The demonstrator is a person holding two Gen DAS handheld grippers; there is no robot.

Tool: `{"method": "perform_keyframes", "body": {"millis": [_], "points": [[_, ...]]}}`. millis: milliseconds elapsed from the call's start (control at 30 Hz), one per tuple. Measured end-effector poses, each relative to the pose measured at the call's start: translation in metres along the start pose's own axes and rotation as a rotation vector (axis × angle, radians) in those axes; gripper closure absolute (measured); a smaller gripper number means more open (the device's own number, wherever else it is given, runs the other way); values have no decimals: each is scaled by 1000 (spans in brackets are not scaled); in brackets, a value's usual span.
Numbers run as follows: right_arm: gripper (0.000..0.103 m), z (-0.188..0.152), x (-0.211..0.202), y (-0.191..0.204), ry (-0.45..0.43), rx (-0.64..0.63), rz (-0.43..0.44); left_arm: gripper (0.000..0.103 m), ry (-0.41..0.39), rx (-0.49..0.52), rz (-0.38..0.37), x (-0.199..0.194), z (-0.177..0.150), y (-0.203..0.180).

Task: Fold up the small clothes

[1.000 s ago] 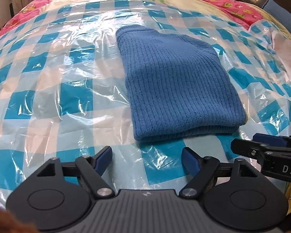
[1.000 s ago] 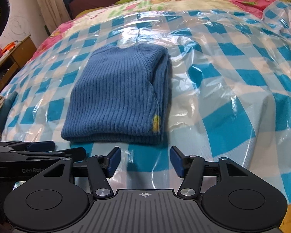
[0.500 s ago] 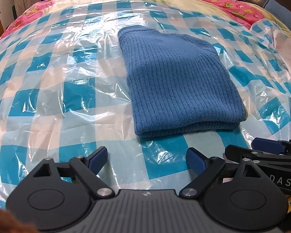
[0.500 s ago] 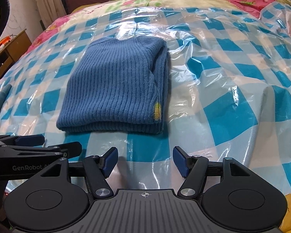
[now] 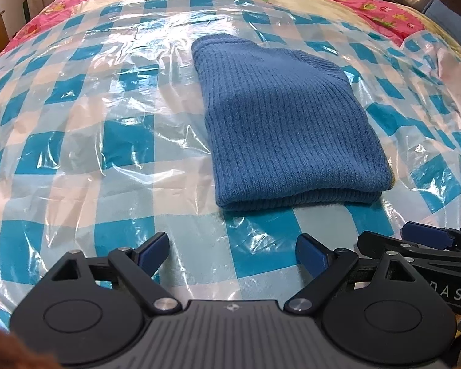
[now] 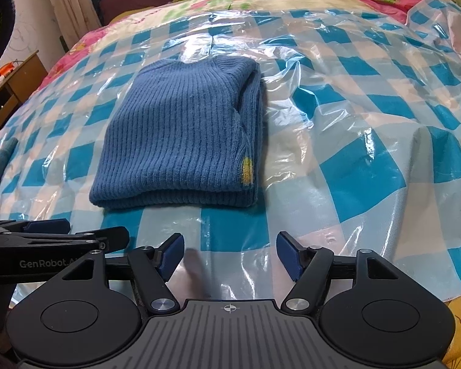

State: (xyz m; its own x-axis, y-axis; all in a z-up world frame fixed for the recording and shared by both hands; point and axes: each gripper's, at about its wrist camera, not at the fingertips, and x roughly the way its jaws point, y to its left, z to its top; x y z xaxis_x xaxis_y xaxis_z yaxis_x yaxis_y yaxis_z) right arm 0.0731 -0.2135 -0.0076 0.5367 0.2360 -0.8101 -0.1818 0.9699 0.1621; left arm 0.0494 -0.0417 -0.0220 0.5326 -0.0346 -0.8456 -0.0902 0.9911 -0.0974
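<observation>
Both grippers have backed off toward the near edge of the bed since a second ago, so the sweater sits a bit farther away now. Left gripper (image 5: 232, 250) has its jaws spread wide with nothing in them, same for the right gripper (image 6: 229, 256), side by side over the checkered plastic sheet (image 5: 76, 160). Ahead of both, not touching, the folded blue sweater (image 5: 285, 141) lies flat on that sheet, long axis running away from the cameras, thick folded edge nearest, narrower end pointing at the floral bedspread (image 6: 230, 3) beyond.
</observation>
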Motion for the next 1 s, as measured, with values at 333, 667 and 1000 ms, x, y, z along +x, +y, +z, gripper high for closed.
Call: {"method": "perform_keyframes", "body": {"millis": [333, 667, 1000], "points": [[36, -1, 0, 0, -5, 8, -3, 9, 5, 17, 12, 1, -2, -2], [35, -2, -1, 1, -8, 4, -8, 9, -5, 45, 45, -3, -1, -6], [35, -3, -1, 1, -7, 5, -9, 10, 5, 34, 41, -2, -2, -6]]}}
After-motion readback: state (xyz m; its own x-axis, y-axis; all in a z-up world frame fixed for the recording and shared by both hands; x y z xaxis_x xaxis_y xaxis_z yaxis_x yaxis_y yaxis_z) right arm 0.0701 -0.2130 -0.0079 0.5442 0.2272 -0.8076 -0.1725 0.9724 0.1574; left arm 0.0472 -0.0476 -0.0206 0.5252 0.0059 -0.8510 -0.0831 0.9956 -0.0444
